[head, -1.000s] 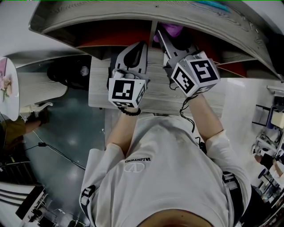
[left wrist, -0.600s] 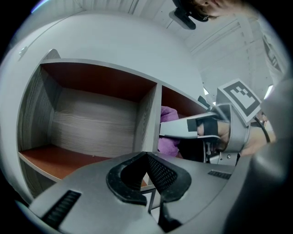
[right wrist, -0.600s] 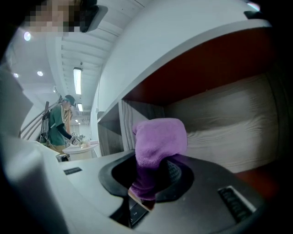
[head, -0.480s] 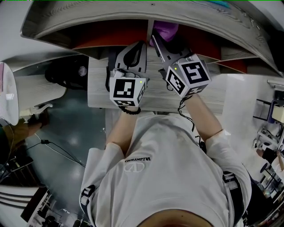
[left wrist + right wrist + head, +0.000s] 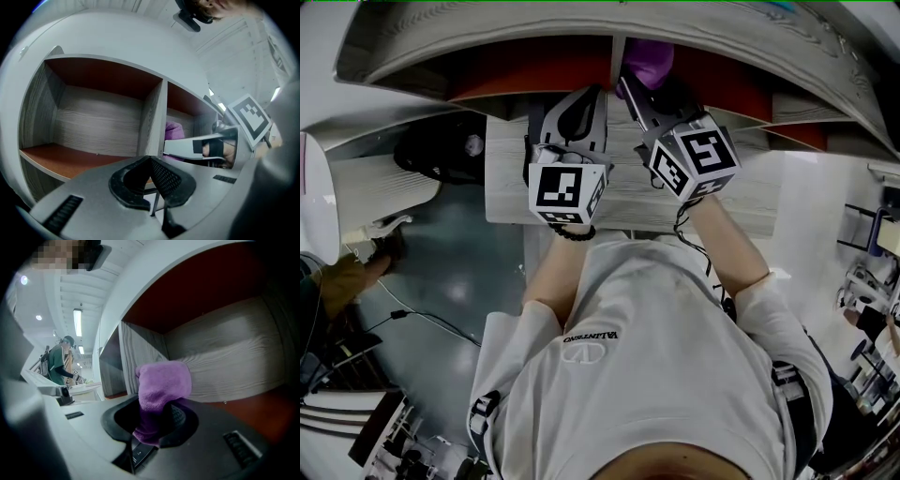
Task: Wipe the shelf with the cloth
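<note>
Right gripper (image 5: 157,425) clamps the purple cloth (image 5: 164,380), its bunched end sticking up past the jaws. Cloth sits inside the shelf (image 5: 234,357), right compartment, near the divider (image 5: 152,117). Left gripper (image 5: 151,183) has its jaws pressed together and faces the left compartment (image 5: 93,122).

The floor (image 5: 459,272) is grey and shiny, and it reflects some light. A thin black cable (image 5: 422,319) lies across it. At the left edge stands a white round table (image 5: 314,202), and near it a low piece of furniture (image 5: 384,187) in pale wood grain. On the right side there is a white desk (image 5: 811,234), and past it some racks (image 5: 862,309) with small things that I cannot tell. Further in the room, long tube lamps (image 5: 77,322) shine on the white ceiling (image 5: 65,287). A person in green (image 5: 58,364) stands at a white counter (image 5: 84,389).
</note>
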Demonstrator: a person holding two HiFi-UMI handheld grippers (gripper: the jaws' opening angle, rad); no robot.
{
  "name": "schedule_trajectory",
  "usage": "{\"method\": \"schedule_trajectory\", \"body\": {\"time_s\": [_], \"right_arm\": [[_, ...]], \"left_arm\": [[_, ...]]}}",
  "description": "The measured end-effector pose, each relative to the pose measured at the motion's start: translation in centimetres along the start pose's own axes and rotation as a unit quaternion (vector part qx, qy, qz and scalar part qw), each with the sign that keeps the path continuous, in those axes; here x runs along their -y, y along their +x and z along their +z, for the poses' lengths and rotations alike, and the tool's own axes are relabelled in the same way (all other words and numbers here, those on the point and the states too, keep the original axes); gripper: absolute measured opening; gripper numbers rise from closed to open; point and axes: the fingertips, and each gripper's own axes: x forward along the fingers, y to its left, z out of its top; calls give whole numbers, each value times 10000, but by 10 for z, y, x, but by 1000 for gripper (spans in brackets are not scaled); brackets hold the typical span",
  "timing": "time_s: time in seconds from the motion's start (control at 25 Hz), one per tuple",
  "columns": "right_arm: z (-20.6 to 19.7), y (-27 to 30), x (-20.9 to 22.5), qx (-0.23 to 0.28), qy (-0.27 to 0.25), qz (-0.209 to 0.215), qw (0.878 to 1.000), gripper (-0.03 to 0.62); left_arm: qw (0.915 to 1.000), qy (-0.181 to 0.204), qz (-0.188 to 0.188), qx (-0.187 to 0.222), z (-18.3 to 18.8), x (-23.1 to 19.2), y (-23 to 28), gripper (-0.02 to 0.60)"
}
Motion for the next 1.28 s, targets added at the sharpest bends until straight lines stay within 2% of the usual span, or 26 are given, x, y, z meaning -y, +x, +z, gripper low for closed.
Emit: {"method": "schedule_trajectory", "body": {"time_s": [0.56, 1.08, 1.28], "right_arm": [[-33, -3, -1, -293, 31, -25, 9996, 81], [-36, -7, -1, -276, 24, -131, 9995, 81], [-31, -27, 2, -140, 6, -311, 9994, 81]], "left_arm": [[9999, -46, -83, -76, -10, 7, 1, -2], [9999, -50, -142, -68, -10, 6, -4, -2], [9994, 0, -334, 62, -6, 9, -5, -2]]}}
